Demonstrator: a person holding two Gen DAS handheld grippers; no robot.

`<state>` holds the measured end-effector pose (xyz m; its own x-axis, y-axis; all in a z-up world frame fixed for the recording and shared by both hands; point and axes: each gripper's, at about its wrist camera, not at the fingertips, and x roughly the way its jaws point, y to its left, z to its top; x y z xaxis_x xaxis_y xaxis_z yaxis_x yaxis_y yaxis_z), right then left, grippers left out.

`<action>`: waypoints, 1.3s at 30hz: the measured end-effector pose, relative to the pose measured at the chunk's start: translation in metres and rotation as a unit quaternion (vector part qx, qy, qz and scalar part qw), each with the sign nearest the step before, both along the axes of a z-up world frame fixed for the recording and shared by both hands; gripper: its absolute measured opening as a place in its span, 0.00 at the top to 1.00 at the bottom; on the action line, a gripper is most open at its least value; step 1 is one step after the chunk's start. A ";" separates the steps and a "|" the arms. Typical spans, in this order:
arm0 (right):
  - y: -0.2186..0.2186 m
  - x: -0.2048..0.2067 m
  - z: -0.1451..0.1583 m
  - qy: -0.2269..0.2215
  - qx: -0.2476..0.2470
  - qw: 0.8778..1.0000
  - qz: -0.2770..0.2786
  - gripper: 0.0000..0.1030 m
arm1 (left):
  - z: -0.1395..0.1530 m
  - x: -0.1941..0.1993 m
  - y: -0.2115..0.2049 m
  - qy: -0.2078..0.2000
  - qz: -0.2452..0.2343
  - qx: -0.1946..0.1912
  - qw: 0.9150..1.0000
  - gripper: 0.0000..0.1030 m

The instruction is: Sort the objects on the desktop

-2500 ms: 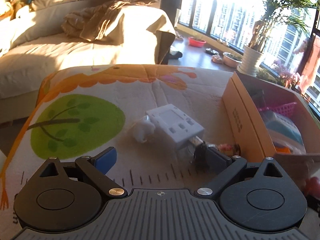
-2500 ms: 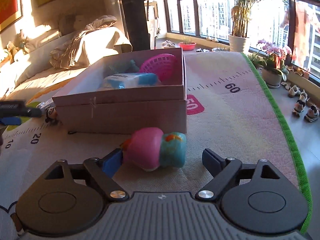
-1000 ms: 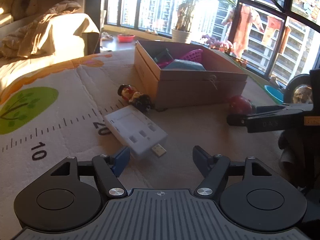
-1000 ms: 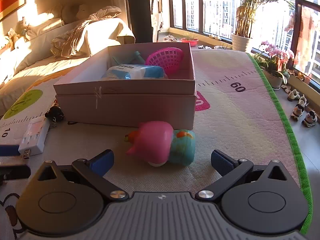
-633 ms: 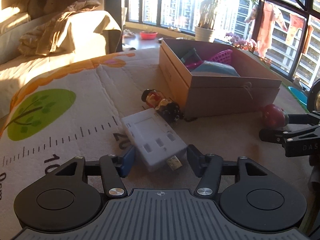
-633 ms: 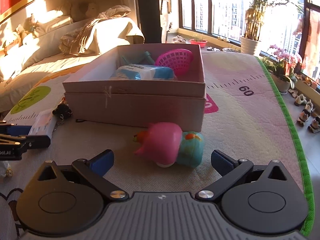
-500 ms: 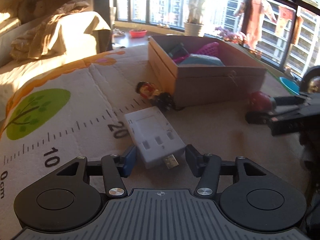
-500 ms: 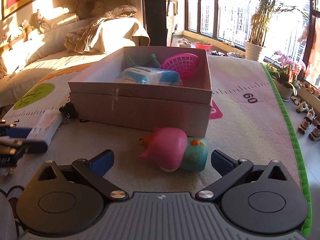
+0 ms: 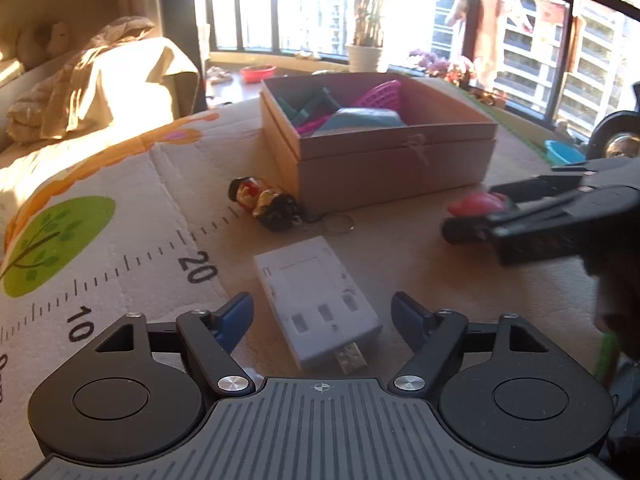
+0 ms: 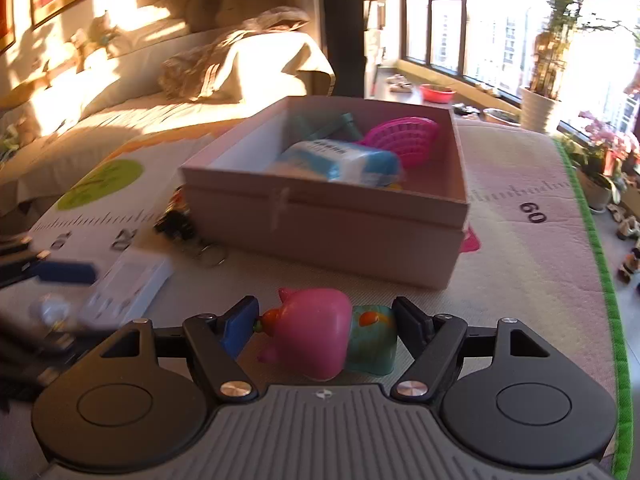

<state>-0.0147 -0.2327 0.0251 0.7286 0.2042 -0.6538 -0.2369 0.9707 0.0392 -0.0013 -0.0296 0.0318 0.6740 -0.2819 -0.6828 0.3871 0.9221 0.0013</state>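
The sorting is partly done, going by what already lies in the box (image 10: 456, 200): a blue pack (image 10: 340, 162), a pink basket (image 10: 404, 136) and a dark green piece (image 10: 328, 124) sit inside it, while three things are still out on the mat (image 9: 132, 200) that covers the bench. The white adapter (image 9: 316, 304) lies flat between the fingers of the left tongs (image 9: 322, 314), its plug end toward the camera; these jaws are opening, with clear gaps on both sides, so nothing is gripped there. The figurine (image 9: 264, 202) on its key ring lies just beside the near corner of the box, untouched. The pink toy (image 10: 324, 330) lies on its side in front of the box, between the fingers of the right tongs (image 10: 324, 322), whose jaws are closing on it; the right pad looks to be against the teal end and the left pad at or very near the orange tip, though whether the grip is firm I cannot tell. As I judge it, three items remain to go into the box, and the toy looks closest to being lifted, with the adapter needing a fresh grasp and the figurine last.
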 end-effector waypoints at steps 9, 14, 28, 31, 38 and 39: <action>-0.015 -0.006 0.000 0.003 0.002 0.999 -0.039 0.23 | 0.012 -0.015 0.014 0.010 -0.087 -0.059 0.994 0.38; -0.020 -0.006 -0.005 -0.002 0.013 0.998 -0.063 0.18 | 0.028 0.028 0.037 -0.017 0.022 -0.048 0.998 0.28; -0.023 -0.011 -0.015 -0.011 0.034 0.998 -0.055 0.09 | 0.012 0.130 0.045 0.054 0.083 -0.085 0.992 0.44; -0.023 -0.011 -0.015 -0.011 0.037 0.998 -0.054 0.09 | 0.014 0.112 0.045 0.057 0.069 -0.078 0.993 0.60; -0.025 -0.011 -0.014 -0.012 0.047 0.997 -0.054 0.08 | 0.012 0.068 0.039 0.067 0.048 -0.086 0.993 0.60; -0.025 -0.011 -0.014 -0.013 0.047 0.997 -0.054 0.08 | 0.011 0.061 0.037 0.068 0.040 -0.086 0.993 0.60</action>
<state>-0.0257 -0.2579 0.0109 0.7655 0.1839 -0.6165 -0.1336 0.9828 0.1273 0.0594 0.0070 0.0431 0.6040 -0.3510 -0.7156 0.2980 0.9321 -0.2057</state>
